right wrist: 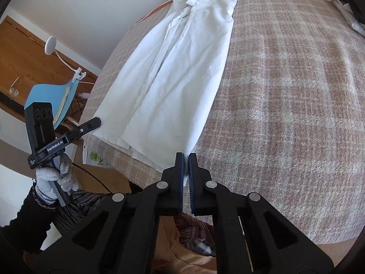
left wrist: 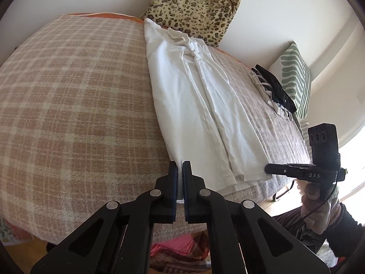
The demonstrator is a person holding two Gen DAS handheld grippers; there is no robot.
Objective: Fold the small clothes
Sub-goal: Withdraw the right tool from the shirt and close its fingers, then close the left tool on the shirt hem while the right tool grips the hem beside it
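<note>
Both grippers clamped on the shirt's hem corners.
Left gripper and right gripper each pinched the white shirt, stretched ahead across the plaid blanket; thin fabric could slip if they pulled unevenly.

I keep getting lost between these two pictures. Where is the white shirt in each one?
Left wrist view: white shirt runs from top centre down to the left gripper.
Right wrist view: white shirt runs from top centre down to the right gripper.
Shared landmark: leopard-print cushion beyond the collar.
</note>
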